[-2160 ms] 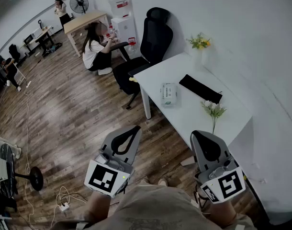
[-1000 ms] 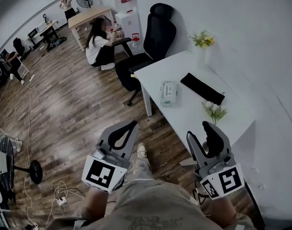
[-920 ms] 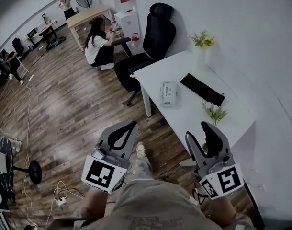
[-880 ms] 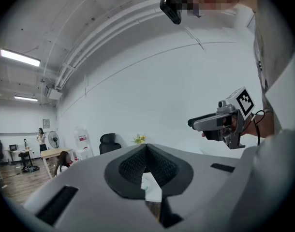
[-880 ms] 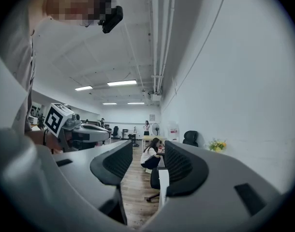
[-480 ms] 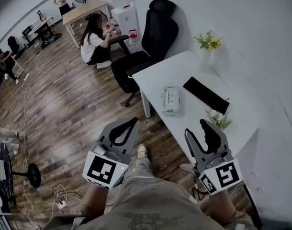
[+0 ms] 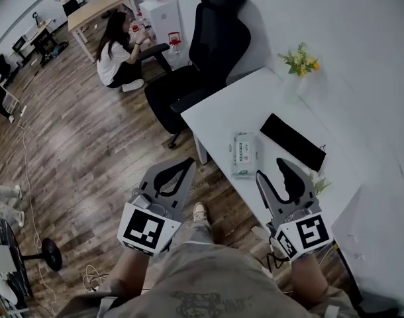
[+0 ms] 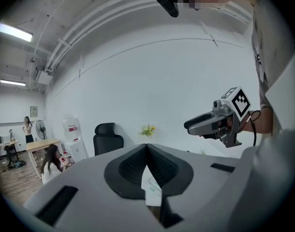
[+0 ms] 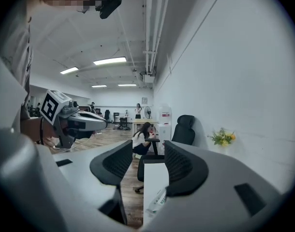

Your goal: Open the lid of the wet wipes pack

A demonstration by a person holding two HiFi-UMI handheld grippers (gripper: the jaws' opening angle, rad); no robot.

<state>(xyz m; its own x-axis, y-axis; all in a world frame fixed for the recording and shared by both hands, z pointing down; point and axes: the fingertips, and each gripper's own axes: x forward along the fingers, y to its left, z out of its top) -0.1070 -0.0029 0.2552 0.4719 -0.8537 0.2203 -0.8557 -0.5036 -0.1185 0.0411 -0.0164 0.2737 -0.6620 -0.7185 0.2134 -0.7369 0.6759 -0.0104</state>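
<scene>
**Head view:** A white worktop (image 7: 236, 105) stands by the wall. The wet wipes pack (image 7: 244, 154) lies flat on the worktop, close to its front edge, with the lid shut. A long black flat thing (image 7: 293, 142) lies on the worktop too, nearer the wall. Yellow flowers (image 7: 300, 59) stand at the worktop's far corner. A black chair (image 7: 212, 52) stands at the far end of the worktop. The left gripper (image 7: 187, 164) is over the floor, off the worktop's front edge, and touches nothing. The right gripper (image 7: 273, 172) is over the worktop's front edge, near the pack but not touching it.

**Left gripper view:** The fingers (image 8: 138, 161) meet at their tips, and nothing is between them. Below the tips, a bit of the worktop with the pack (image 8: 154, 185) shows through the gap. The right gripper (image 8: 190, 125) is up in the air above the worktop.

**Right gripper view:** The fingers (image 9: 179, 163) stand wide apart and hold nothing. Far off between them are the worktop's corner (image 9: 154, 175) and the chair (image 9: 186, 129). The pack (image 9: 159, 199) peeks out low by one finger. The flowers (image 9: 221, 137) are at the wall side of the worktop. The left gripper (image 9: 103, 123) is off the worktop, over the floor.
</scene>
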